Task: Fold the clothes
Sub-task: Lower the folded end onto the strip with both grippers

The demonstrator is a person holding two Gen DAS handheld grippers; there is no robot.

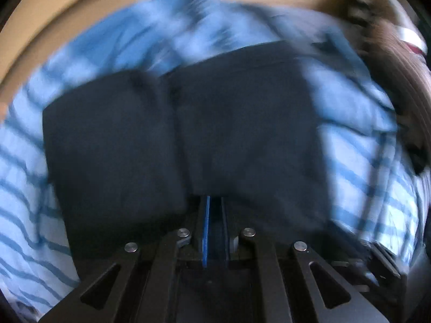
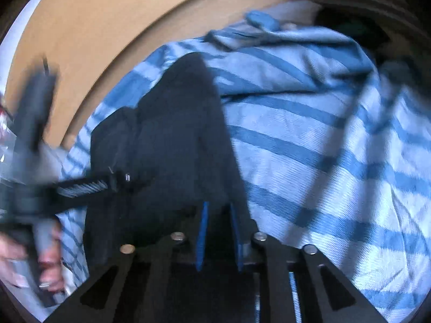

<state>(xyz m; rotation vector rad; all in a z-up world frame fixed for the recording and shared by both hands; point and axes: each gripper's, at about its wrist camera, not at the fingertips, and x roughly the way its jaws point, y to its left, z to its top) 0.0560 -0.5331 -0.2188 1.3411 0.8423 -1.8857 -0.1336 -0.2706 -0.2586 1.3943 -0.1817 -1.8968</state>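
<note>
Dark garment (image 1: 188,140), partly folded on striped cloth (image 1: 350,148); left gripper (image 1: 215,215) and right gripper (image 2: 219,215) pinch its near edge; folding unfinished.

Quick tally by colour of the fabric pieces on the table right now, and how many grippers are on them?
Dark navy garment: 1
Blue-and-white striped cloth: 1
Grippers shut on the dark garment: 2, left gripper and right gripper
Total: 2 fabric pieces, 2 grippers
</note>
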